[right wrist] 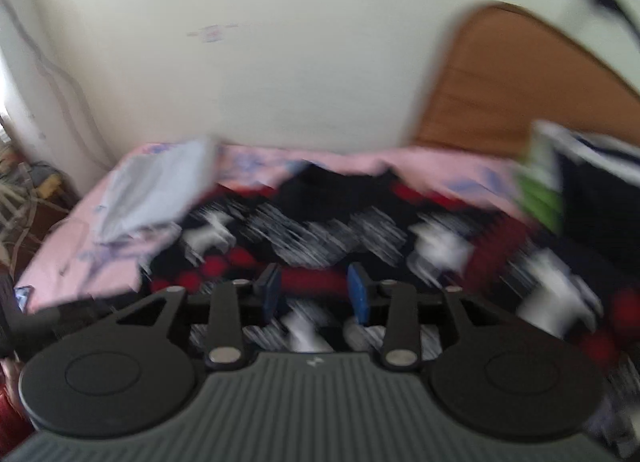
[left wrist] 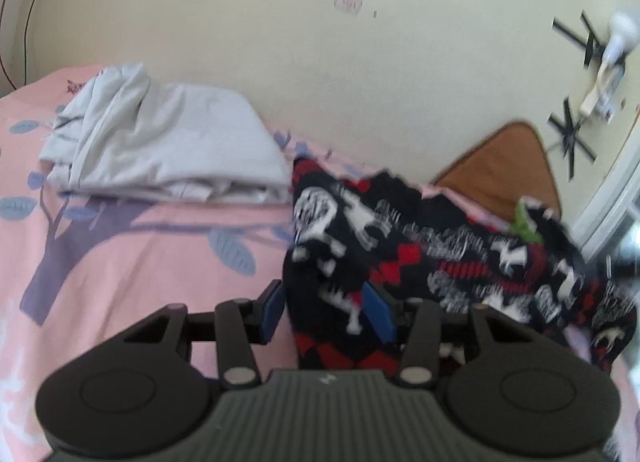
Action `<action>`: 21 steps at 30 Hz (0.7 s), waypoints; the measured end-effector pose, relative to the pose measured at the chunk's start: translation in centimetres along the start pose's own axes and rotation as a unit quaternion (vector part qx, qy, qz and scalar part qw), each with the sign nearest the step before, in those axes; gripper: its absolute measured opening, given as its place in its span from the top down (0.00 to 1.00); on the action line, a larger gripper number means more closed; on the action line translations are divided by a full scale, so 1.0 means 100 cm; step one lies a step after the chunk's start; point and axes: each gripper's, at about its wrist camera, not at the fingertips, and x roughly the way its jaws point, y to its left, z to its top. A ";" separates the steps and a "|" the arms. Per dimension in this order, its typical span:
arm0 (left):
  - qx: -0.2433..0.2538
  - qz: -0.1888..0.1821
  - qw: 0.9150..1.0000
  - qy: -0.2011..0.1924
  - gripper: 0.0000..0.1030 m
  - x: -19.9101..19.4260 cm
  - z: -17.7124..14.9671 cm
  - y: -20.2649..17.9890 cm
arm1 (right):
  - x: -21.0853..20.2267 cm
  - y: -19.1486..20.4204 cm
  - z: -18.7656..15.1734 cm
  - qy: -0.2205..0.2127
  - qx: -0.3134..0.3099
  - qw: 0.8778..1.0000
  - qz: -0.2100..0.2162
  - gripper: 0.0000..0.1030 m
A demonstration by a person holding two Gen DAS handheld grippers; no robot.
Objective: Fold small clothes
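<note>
A black, red and white patterned garment (left wrist: 420,258) lies crumpled on the pink bed sheet (left wrist: 140,262). My left gripper (left wrist: 326,312) is open, its blue pads on either side of the garment's left edge. In the blurred right wrist view the same garment (right wrist: 320,230) spreads under my right gripper (right wrist: 316,294), which is open just above the cloth. Whether either gripper touches the cloth is unclear.
A folded pale grey garment (left wrist: 160,142) sits at the back left of the bed, also in the right wrist view (right wrist: 156,190). A brown wooden headboard (left wrist: 504,170) stands against the cream wall. A green and dark item (right wrist: 568,182) lies at the right.
</note>
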 end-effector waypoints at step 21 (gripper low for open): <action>0.023 0.062 0.998 0.005 0.82 0.062 0.023 -0.006 | -0.017 -0.012 0.026 -0.080 0.053 0.995 -0.018 0.89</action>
